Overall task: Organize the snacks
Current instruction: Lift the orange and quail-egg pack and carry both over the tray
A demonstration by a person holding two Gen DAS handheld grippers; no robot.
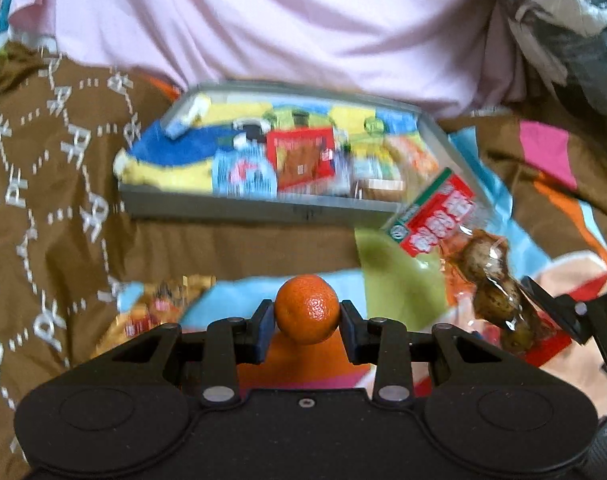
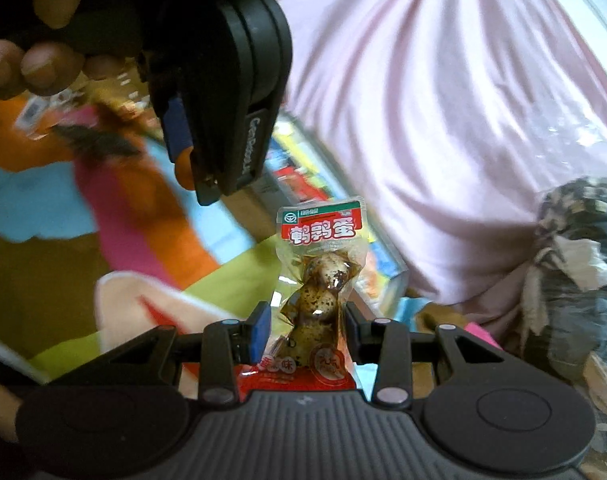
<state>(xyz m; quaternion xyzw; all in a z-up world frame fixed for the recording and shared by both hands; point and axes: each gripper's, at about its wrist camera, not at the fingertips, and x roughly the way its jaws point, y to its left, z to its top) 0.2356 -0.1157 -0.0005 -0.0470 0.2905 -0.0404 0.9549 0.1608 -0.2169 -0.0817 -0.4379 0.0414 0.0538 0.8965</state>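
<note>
Two grippers clamping snacks: left gripper (image 1: 306, 322) squeezing a small orange (image 1: 306, 309) above the patterned bedspread (image 1: 43, 200); right gripper (image 2: 307, 330) pinching an upright egg packet (image 2: 315, 288); both hovering near the grey snack tray (image 1: 223, 206).

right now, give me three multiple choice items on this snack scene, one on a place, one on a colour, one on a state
1. Where is the grey tray?
A. ahead of the left gripper, on the brown patterned cloth
B. under the left gripper
C. held in a hand

2. What colour is the fruit in the left gripper?
A. green
B. orange
C. purple

3. What is the right gripper doing?
A. open, with nothing in it
B. shut on a spoon
C. shut on the quail egg packet

Answers: 1 A, the tray lies beyond the gripper's fingers on the cloth. 2 B, the round fruit is orange. 3 C, the pads close on the packet's sides.
</note>
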